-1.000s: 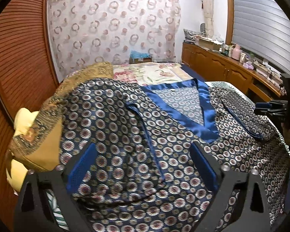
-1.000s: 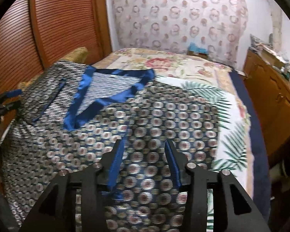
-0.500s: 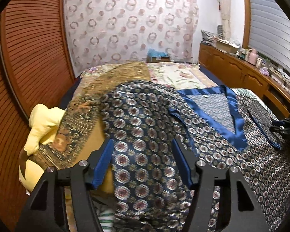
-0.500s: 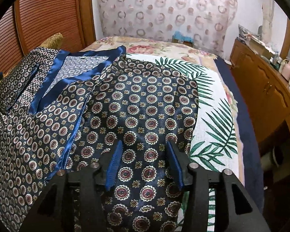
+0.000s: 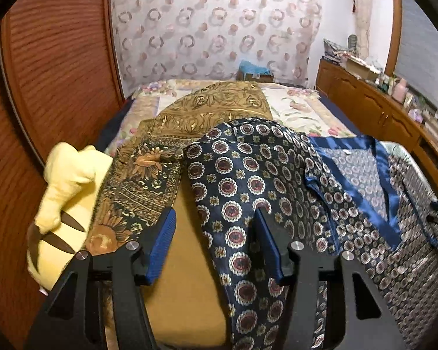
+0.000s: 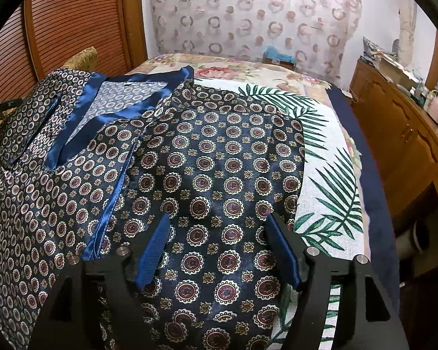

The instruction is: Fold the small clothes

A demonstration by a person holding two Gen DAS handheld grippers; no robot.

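1. Shirt (image 6: pixel 219 175): glossy dark navy cloth printed all over with round red-and-white medallions, edged in plain shiny blue trim (image 6: pixel 81 119) along a V-shaped neck. It lies spread on the bed, under and ahead of both grippers; the paler inside of the cloth shows in the neck opening.
2. Shirt sleeve (image 5: pixel 242 204): a long, smooth fold of the same print, running between the fingers of the left gripper and up ahead of it.
3. Left gripper (image 5: pixel 213 245): black frame, ribbed blue pads. Its jaws are closing with the sleeve between them; the right-hand pad lies against the cloth, the other stands clear over tan fabric.
4. Right gripper (image 6: pixel 219 248): same make. Its jaws are opening, with the flat shirt panel lying under the gap and neither pad pinching it.
5. Bed (image 6: pixel 330 180): covered by a white sheet with green palm fronds to the right of the right gripper, floral cloth beyond.
6. Gold patterned cloth (image 5: pixel 207 110): brocade-like, ahead and left of the left gripper.
7. Yellow soft toy (image 5: pixel 67 180): plush, rounded, far left of the left gripper.
8. Wooden cabinet (image 6: pixel 394 145): brown, panelled, right of the bed; its top holds small items too blurred to name.
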